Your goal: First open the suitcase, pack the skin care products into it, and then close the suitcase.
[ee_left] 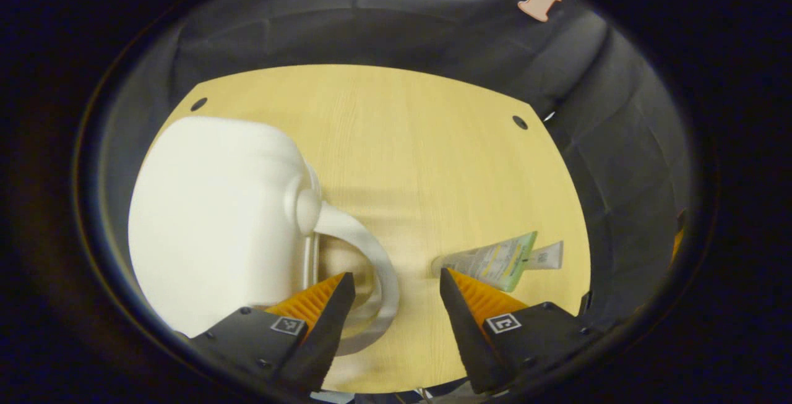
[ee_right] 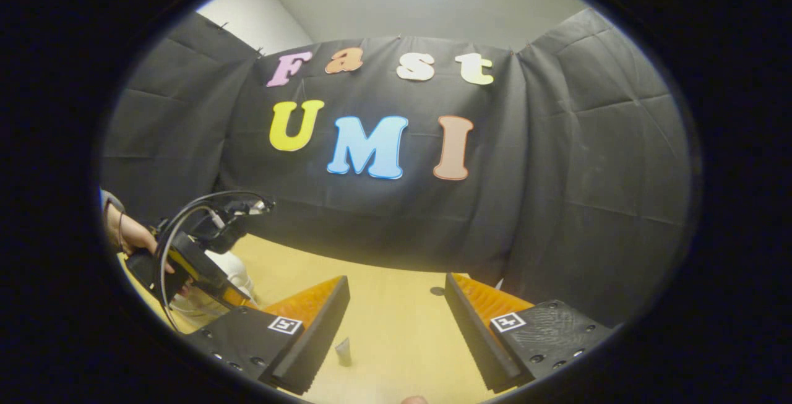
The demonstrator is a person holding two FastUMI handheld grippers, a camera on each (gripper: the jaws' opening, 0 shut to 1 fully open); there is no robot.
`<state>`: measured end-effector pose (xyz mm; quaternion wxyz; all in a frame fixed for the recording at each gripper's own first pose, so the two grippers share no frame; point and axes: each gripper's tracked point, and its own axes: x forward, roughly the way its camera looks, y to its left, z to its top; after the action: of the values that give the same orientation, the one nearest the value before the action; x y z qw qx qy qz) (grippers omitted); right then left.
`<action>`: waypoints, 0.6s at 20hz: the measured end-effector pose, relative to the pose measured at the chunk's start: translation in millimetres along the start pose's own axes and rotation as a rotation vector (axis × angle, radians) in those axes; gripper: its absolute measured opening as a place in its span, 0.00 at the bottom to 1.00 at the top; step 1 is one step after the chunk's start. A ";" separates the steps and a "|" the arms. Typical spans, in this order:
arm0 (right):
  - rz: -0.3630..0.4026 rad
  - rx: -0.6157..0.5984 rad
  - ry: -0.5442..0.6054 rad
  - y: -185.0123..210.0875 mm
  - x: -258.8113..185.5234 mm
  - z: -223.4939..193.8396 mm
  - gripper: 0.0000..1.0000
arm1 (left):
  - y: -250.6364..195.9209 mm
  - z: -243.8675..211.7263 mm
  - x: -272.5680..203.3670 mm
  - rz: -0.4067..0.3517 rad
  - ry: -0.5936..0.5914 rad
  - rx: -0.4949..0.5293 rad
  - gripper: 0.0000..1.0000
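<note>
Looking down through the left gripper view, the white suitcase (ee_left: 216, 224) sits closed on the left part of the wooden table (ee_left: 421, 144), a smooth rounded shell with its lid down. Its curved white handle (ee_left: 371, 262) arches off the right side and sweeps down to the near edge, passing just in front of the left finger. The left gripper (ee_left: 396, 289) hangs over the table with its jaws spread wide, nothing between them but bare wood, and the handle loop lies beside the left finger rather than inside the gap. Further right, just past the right finger, a skin care tube (ee_left: 501, 258) lies flat on the table, pale green body with its white cap pointing right, partly hidden behind that finger.

Over in the right gripper view, at the far left edge, a hand (ee_right: 127, 237) holds the other gripper, looped with black cable, low over the suitcase (ee_right: 229, 268), of which only a white sliver peeks out. The right gripper (ee_right: 396, 296) is held up higher, aimed at the booth wall, jaws parted and gripping nothing. Down between its fingers, on the table (ee_right: 396, 330), a small grey tube (ee_right: 343, 351) shows near the left finger; whether it stands or lies I cannot tell
</note>
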<state>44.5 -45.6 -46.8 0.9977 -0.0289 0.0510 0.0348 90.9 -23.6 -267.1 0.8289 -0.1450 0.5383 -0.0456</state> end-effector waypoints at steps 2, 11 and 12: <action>0.023 0.005 0.000 0.8 6.3 -0.6 0.94 | -4.0 -7.4 13.4 -0.002 0.066 0.012 0.86; -0.033 0.033 0.026 -3.2 3.0 -4.5 0.94 | 3.3 -4.8 4.6 0.007 0.137 0.047 0.20; -0.046 0.029 0.021 -4.2 2.8 -1.7 0.94 | 1.2 2.8 -7.0 -0.008 0.125 0.052 0.19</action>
<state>47.5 -49.7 -48.6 0.9979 -0.0162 0.0615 0.0107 90.4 -20.2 -260.2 0.7969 -0.1224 0.5872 -0.0717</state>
